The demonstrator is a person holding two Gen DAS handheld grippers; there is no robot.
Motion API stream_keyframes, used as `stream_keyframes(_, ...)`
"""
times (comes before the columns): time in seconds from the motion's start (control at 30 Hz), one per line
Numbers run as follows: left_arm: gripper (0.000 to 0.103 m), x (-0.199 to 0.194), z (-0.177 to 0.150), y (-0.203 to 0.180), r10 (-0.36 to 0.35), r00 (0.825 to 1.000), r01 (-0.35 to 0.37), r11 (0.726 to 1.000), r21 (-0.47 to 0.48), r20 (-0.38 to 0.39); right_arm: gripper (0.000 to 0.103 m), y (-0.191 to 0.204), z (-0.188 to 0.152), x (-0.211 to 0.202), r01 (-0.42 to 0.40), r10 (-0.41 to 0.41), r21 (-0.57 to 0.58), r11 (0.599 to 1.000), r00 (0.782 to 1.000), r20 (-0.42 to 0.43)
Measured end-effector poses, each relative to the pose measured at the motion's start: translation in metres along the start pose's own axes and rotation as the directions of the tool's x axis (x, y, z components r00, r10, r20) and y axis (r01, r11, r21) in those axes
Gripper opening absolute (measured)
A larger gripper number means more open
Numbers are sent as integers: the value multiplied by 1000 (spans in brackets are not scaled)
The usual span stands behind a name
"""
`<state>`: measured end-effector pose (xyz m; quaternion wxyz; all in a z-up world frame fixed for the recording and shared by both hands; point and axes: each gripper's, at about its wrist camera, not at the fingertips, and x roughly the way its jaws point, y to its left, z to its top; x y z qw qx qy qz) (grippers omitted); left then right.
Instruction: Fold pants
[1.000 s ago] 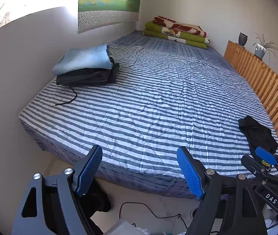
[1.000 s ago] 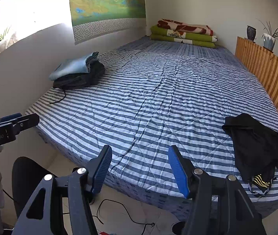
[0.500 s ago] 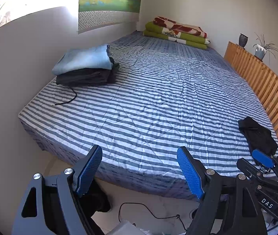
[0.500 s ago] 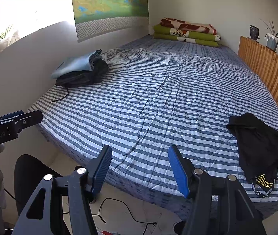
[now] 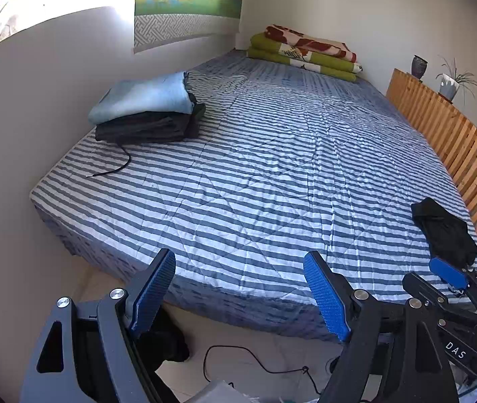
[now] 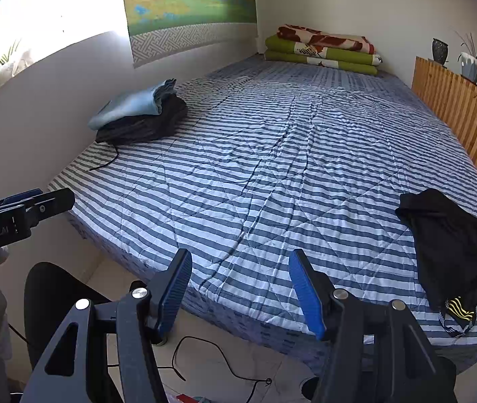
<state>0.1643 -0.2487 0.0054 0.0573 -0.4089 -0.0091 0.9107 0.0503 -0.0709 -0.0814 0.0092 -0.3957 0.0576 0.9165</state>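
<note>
Crumpled black pants with a yellow-striped band lie near the bed's front right corner; the left wrist view shows the black pants too. My right gripper hovers open over the bed's front edge, well left of the pants, nothing between its blue pads. My left gripper is also open and empty, held above the front edge. The right gripper's tip appears at the lower right of the left wrist view, just in front of the pants. A stack of folded pants, light blue on dark, sits at the bed's left side.
The striped bedspread covers the whole bed. Folded blankets lie at the far end. A wooden slatted rail with potted plants runs along the right. A cable lies on the floor, and a black cord trails from the stack.
The right gripper has drifted slightly right and lower in the left wrist view; its own view has shifted a little, so the pants sit lower right. The left gripper has held still.
</note>
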Motion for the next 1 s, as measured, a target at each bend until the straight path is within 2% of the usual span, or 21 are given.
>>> stream_keyframes(1.0, 84, 21, -2, 5, -6, 1000, 6, 1000, -5, -28, 56, -3, -2, 15, -4, 5, 9, 1000, 1000, -30)
